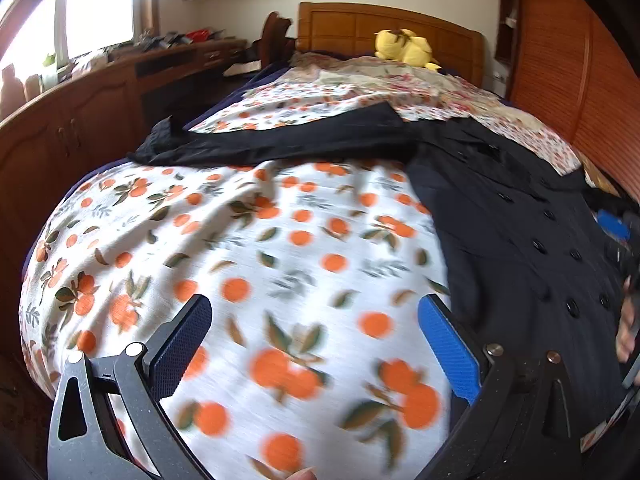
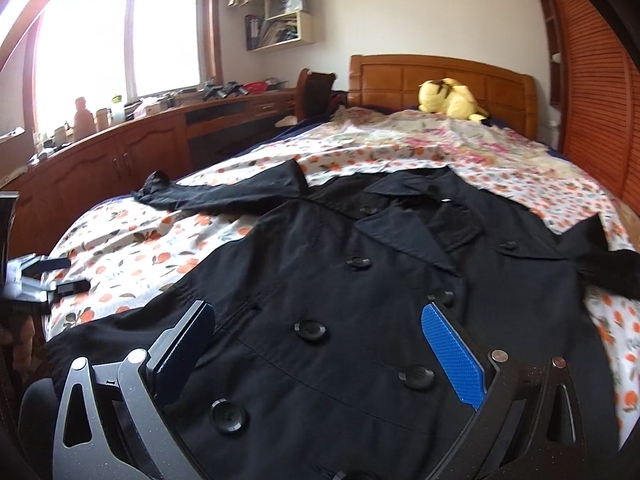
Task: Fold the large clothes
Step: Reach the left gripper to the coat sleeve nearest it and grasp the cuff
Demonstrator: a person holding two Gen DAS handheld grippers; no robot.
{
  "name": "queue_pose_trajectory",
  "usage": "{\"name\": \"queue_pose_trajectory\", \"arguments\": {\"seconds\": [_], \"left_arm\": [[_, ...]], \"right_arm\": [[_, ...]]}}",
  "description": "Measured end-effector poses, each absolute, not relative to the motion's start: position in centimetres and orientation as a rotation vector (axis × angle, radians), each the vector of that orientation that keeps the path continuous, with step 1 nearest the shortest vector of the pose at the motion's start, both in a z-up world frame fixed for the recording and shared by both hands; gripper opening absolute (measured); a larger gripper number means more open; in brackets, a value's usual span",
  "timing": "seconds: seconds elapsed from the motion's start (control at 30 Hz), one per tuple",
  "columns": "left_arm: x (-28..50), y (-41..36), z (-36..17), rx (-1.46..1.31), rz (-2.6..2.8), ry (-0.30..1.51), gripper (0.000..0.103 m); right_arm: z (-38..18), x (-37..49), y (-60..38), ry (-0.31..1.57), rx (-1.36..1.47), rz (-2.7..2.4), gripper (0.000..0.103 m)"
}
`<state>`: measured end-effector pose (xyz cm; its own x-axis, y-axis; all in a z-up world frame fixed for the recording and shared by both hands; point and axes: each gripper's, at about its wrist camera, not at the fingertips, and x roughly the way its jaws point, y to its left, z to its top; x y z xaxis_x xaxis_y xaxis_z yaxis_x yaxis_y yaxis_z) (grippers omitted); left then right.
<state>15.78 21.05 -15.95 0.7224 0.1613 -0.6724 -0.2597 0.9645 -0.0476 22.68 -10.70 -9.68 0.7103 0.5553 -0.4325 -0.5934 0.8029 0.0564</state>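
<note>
Our left hand-held gripper (image 1: 314, 344) is wide open and empty over the bed (image 1: 280, 240); the coat (image 1: 520, 240) lies to its right. Our right hand-held gripper (image 2: 318, 354) is wide open right above the coat's buttons, ready to grab it.

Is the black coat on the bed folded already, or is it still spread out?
Spread out. The black coat lies flat, front up, buttons showing, one sleeve stretched sideways over the orange-print sheet.

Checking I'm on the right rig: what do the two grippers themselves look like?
Both match: the left gripper and right gripper have dark grey speckled linkage arms with triangular cutouts and silver pivot pins. Each finger carries a blue textured pad. No cables or markings are visible.
</note>
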Motion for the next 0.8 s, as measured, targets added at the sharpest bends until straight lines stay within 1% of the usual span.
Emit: {"name": "queue_pose_trajectory", "arguments": {"seconds": [0.17,0.43,0.5,0.63,0.7,0.73,0.8], "left_arm": [[18.1,24.6,-15.6,-0.16,0.24,0.726,0.103],[25.9,30.9,-16.5,-0.289,0.256,0.739,0.102],[28.1,32.0,-16.8,-0.322,0.256,0.748,0.095],[30.7,32.5,-17.4,-0.399,0.212,0.744,0.09],[32.2,32.4,-17.7,-0.412,0.206,0.752,0.084],[32.8,32.7,-17.9,-0.426,0.21,0.76,0.082],[34.2,33.6,-18.5,-0.469,0.232,0.783,0.074]], "right_arm": [[-11.1,23.7,-11.6,0.499,-0.084,0.657,0.103],[-11.1,23.7,-12.2,0.506,-0.092,0.652,0.103],[-11.0,23.6,-12.2,0.505,-0.098,0.646,0.103],[-11.0,23.7,-11.3,0.505,-0.097,0.639,0.103],[-11.0,23.8,-10.9,0.506,-0.099,0.637,0.103],[-11.0,23.9,-10.8,0.507,-0.101,0.638,0.103],[-11.0,23.9,-10.7,0.507,-0.101,0.638,0.103]]}}
